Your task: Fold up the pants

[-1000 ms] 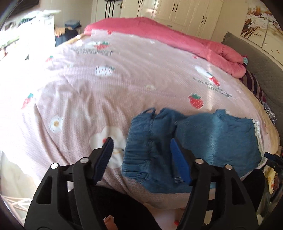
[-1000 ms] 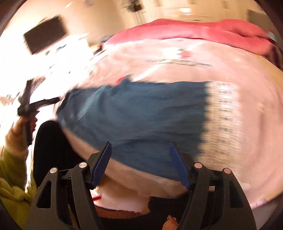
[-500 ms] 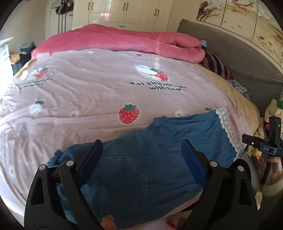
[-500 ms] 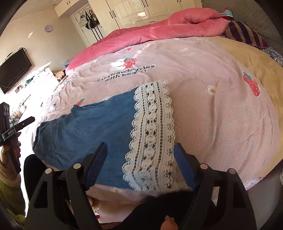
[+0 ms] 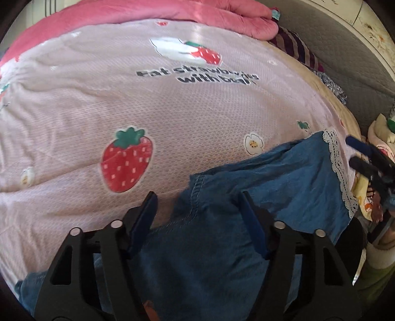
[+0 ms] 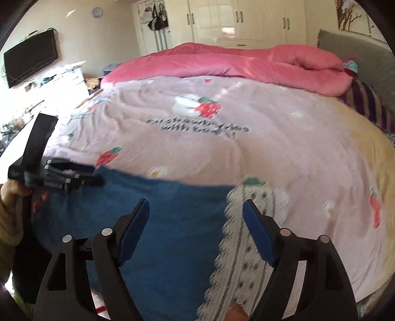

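Observation:
Blue denim pants [image 5: 259, 197] with a white lace hem [image 5: 339, 163] lie flat along the near edge of the bed. My left gripper [image 5: 200, 210] is open and empty, low over the waist end of the pants. My right gripper [image 6: 196, 222] is open and empty above the hem end, where the blue cloth [image 6: 172, 222] meets the lace [image 6: 246, 242]. Each gripper shows in the other's view: the right gripper [image 5: 365, 158] at the hem, the left gripper [image 6: 61, 177] at the waist.
The bed has a pink strawberry-print cover [image 5: 172, 98] and a rolled pink quilt [image 6: 246, 64] at its far side. A grey headboard [image 6: 358, 56] and striped pillow [image 6: 367, 103] are on the right. A TV [image 6: 29, 59] and white wardrobes [image 6: 246, 22] line the walls.
Both grippers have swung and come lower and closer over the pants, the left toward the waist edge, the right over the lace hem. Both stay open.

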Demonstrator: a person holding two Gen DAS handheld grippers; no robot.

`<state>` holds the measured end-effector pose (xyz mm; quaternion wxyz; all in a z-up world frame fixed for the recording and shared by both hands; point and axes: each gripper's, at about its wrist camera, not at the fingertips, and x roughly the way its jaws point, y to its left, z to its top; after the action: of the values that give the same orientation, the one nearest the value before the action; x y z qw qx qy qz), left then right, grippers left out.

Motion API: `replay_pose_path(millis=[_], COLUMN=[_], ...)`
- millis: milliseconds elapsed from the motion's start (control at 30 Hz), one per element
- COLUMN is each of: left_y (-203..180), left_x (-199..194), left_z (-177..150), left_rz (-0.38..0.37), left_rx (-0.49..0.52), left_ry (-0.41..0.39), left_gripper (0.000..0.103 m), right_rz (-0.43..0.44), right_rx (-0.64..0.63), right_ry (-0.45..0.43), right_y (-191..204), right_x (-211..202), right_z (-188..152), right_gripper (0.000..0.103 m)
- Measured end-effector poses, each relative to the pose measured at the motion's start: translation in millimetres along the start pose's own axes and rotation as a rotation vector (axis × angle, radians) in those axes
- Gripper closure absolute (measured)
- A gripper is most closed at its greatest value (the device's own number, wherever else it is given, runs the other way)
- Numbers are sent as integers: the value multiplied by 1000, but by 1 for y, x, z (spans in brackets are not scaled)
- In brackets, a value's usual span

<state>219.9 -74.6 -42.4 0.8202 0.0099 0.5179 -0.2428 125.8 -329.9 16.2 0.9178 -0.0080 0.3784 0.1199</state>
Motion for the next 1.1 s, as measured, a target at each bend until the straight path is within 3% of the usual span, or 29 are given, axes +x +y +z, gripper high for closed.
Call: replay_pose_path(millis=[67, 167, 367, 533, 600, 700, 767, 933, 1033, 1100], left_y=[0, -2, 6, 3, 4, 12, 12, 14, 10, 4], left_x=[8, 15, -8, 16, 18, 3, -7, -10, 2, 7], left_z=[3, 6, 19, 14, 11, 11, 8, -2, -5, -8], left_rz=[-41, -45, -27, 38, 33, 21, 59, 57, 50, 88], left_rx=[-5, 12, -12, 26, 20, -7, 4, 3, 27, 62], left_ry=[20, 24, -125, -75, -77, -111, -135, -112, -76, -75], left_gripper=[84, 95, 98, 98, 97, 86, 63, 63, 86, 88], right_rz=[-37, -33, 64, 37, 64, 121, 135, 170, 168, 118], right_rx=[63, 136, 223, 217, 244, 297, 320, 331, 274, 189], right_ry=[20, 61, 76, 126, 128, 102, 103, 183, 154, 122], right_y=[-20, -43, -61, -63, -69, -78, -84, -90, -81, -66], right_x=[13, 28, 35, 49, 50, 45, 48, 68, 62, 55], right_z=[4, 1, -10, -11, -15, -13, -11, -6, -5, -3], right_gripper=[26, 26, 26, 26, 26, 26, 26, 49, 69, 76])
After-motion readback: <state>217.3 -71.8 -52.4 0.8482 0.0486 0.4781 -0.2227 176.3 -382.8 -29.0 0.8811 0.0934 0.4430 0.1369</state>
